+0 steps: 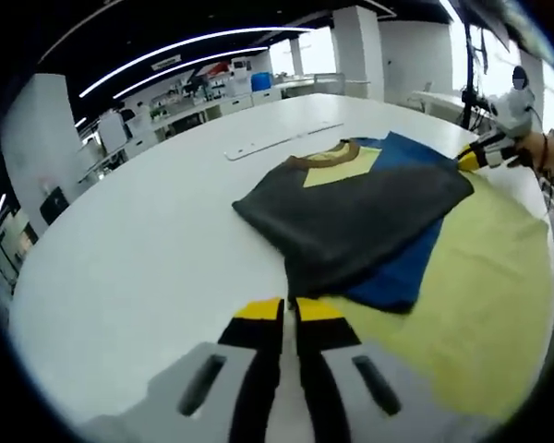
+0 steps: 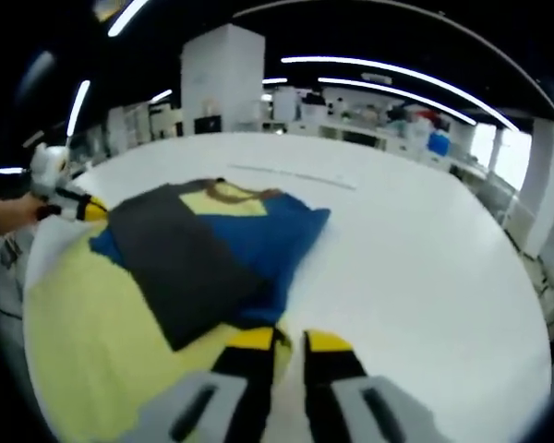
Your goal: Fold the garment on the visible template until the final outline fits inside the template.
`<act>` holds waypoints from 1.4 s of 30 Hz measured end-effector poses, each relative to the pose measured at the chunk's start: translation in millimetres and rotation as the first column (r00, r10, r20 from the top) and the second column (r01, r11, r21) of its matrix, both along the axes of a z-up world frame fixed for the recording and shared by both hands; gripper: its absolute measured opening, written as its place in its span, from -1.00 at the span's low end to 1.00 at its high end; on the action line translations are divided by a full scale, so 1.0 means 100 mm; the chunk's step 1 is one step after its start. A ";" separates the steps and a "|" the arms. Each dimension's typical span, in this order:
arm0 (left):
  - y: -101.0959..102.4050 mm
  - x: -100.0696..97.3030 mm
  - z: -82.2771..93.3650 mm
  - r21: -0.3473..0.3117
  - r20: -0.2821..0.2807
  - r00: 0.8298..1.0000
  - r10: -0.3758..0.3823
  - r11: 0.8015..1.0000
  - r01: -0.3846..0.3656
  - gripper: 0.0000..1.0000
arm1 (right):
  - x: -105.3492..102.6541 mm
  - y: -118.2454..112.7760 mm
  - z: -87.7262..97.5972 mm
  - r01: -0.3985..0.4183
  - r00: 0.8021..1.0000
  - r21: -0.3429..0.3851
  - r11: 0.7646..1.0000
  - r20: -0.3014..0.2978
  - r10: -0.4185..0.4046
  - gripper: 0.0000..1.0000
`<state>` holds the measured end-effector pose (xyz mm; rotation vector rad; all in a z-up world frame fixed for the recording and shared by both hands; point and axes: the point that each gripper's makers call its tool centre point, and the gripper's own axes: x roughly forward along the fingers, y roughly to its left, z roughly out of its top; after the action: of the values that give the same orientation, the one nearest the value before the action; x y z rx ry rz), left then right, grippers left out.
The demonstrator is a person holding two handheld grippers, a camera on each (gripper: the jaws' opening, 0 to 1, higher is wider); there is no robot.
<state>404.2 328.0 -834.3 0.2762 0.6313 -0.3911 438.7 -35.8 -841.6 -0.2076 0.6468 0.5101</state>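
Observation:
A folded garment (image 1: 360, 217), dark grey over blue with a yellow neck panel, lies on the yellow template (image 1: 480, 277) on a white table (image 1: 148, 240). My left gripper (image 1: 289, 309) hovers just short of the grey fold's near edge, jaws shut with nothing between them. A hand holds my right gripper (image 1: 480, 155) at the garment's far right corner. In the right gripper view the garment (image 2: 194, 249) partly covers the template (image 2: 83, 314), its blue part reaching onto the table. My right gripper (image 2: 290, 340) is shut just short of its near edge. The left gripper (image 2: 78, 208) is at its far left.
A long thin white strip (image 1: 277, 140) lies on the table beyond the garment, also in the right gripper view as the strip (image 2: 291, 175). Bare white tabletop (image 2: 415, 258) spreads right of the garment. Benches and shelves stand beyond the table's far edge.

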 end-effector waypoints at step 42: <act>-0.63 -1.34 0.55 -0.228 0.024 0.956 -0.291 0.930 0.289 0.78 | -1.59 0.46 0.42 -0.425 0.890 0.041 0.904 -0.164 0.426 0.98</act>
<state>270.5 265.5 -779.4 0.1455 0.5493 -0.7458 279.6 9.8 -799.2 -0.3074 0.7700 0.9620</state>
